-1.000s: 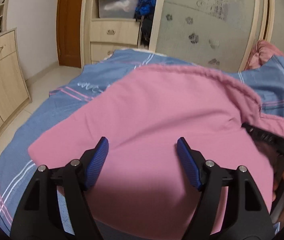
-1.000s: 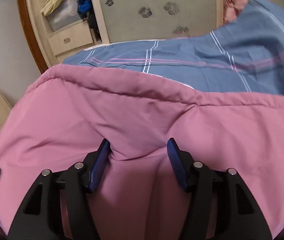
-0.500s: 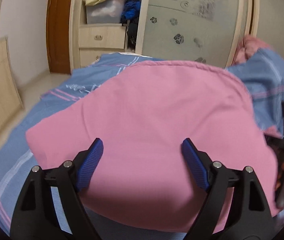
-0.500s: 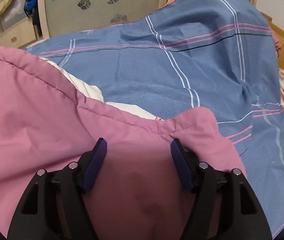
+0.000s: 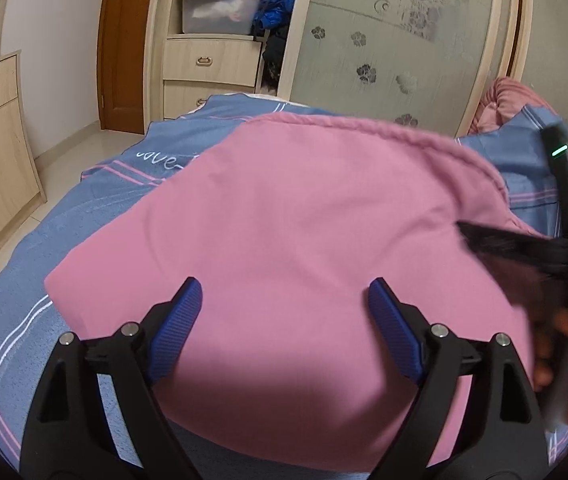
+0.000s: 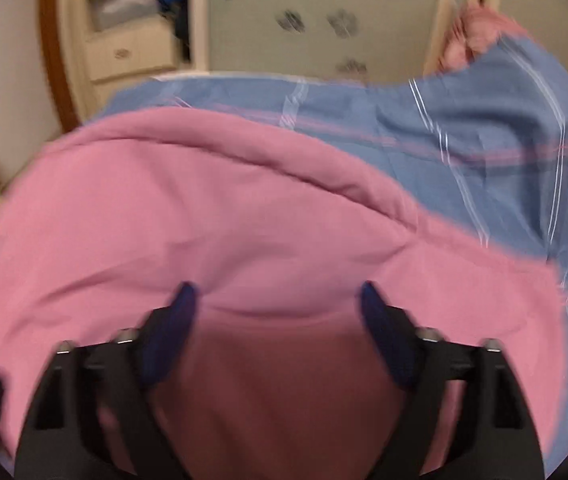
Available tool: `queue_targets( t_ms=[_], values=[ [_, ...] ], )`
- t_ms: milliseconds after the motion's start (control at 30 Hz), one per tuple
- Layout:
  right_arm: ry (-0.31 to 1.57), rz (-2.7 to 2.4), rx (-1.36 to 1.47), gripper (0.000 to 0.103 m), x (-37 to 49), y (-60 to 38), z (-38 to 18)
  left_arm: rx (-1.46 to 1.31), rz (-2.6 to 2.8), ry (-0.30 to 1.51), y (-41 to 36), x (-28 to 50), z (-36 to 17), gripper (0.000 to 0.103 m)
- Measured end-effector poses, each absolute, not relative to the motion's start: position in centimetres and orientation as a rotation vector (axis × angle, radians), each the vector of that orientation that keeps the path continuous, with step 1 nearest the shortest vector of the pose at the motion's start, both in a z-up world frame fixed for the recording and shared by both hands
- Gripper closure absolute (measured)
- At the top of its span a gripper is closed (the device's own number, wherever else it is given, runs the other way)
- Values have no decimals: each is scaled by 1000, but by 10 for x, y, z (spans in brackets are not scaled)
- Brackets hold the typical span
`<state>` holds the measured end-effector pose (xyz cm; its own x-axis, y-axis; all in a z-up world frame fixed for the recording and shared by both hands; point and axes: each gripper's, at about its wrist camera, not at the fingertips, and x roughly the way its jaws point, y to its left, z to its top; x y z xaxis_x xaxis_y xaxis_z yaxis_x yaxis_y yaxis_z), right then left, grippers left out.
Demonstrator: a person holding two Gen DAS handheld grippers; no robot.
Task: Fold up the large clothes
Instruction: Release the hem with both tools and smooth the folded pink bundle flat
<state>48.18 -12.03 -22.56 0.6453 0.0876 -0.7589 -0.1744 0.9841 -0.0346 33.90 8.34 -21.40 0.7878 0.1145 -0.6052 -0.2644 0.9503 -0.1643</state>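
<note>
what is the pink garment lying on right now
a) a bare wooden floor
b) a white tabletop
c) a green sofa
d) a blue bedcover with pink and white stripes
d: the pink garment is spread over a blue bedcover crossed by pink and white stripes, which shows around it in both wrist views.

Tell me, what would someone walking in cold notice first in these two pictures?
A big pink garment fills the middle of both views, spread over a blue striped bedcover. In the foreground, the left gripper and right gripper hang open above it, their jaws having just been opening, with nothing clamped. Behind stands a wardrobe with a flower-patterned frosted door, clothes piled on its open shelf.
</note>
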Motion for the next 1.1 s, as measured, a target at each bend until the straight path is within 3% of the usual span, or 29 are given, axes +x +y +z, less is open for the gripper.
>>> queue_targets(
  t_ms=[100, 233, 367, 567, 833, 1000, 1100],
  values=[
    [876, 175, -19, 2, 494, -131, -240, -206, 187, 642, 79, 341, -215, 16],
    [857, 195, -10, 3, 482, -141, -226, -213, 189, 627, 78, 339, -213, 15],
    [725, 86, -12, 4, 426, -189, -198, -323, 165, 619, 95, 333, -212, 12],
    [871, 61, 114, 1, 418, -274, -248, -280, 223, 655, 103, 337, -222, 12],
    [738, 178, 203, 2, 402, -230, -191, -358, 182, 584, 102, 321, -209, 12],
    [737, 297, 87, 14, 440, -146, -165, -357, 221, 610, 108, 323, -213, 12],
    [819, 242, -53, 17, 478, -100, -191, -368, 226, 624, 113, 323, -215, 12]
  ],
)
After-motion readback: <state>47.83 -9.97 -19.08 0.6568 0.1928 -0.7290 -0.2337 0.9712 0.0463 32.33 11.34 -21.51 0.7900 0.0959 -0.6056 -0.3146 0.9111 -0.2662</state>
